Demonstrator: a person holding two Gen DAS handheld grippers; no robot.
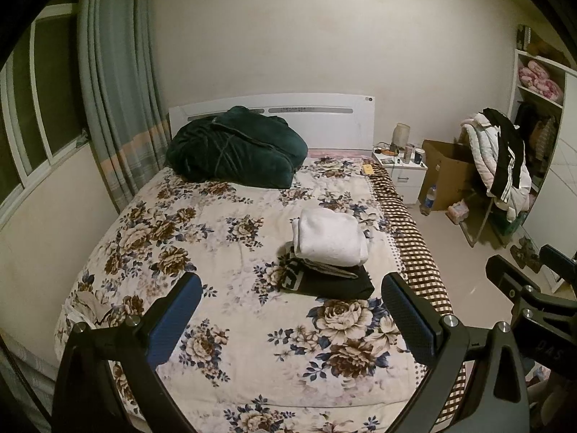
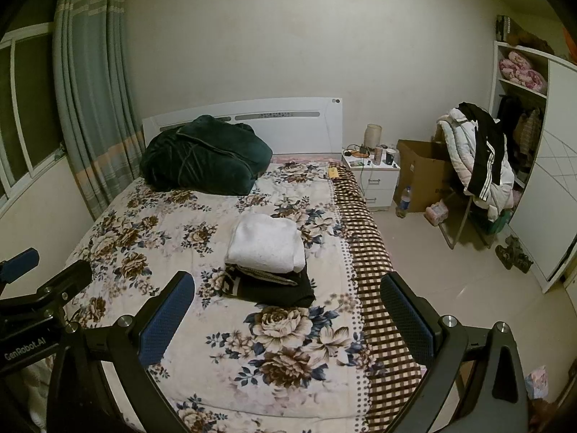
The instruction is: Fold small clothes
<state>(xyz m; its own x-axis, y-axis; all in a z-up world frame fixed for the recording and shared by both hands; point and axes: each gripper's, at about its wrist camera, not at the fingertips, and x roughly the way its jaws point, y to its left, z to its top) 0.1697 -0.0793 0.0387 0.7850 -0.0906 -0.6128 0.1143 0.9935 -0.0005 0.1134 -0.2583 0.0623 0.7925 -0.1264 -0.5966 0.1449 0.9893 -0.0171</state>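
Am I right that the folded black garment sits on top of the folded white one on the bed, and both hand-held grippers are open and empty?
Not quite: the white garment lies on top of the black garment, as the right wrist view shows. The rest holds: they sit on the bed, and the left hand-held gripper and right hand-held gripper are open and empty.

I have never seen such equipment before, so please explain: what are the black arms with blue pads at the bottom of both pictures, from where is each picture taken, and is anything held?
They are two hand-held grippers that a person carries, each with a camera looking along its fingers. One picture comes from the left gripper, the other from the right gripper. Both stand open above the bed and hold nothing. On the floral cover lies a folded white garment stacked on a folded black garment. A dark green blanket sits near the headboard.
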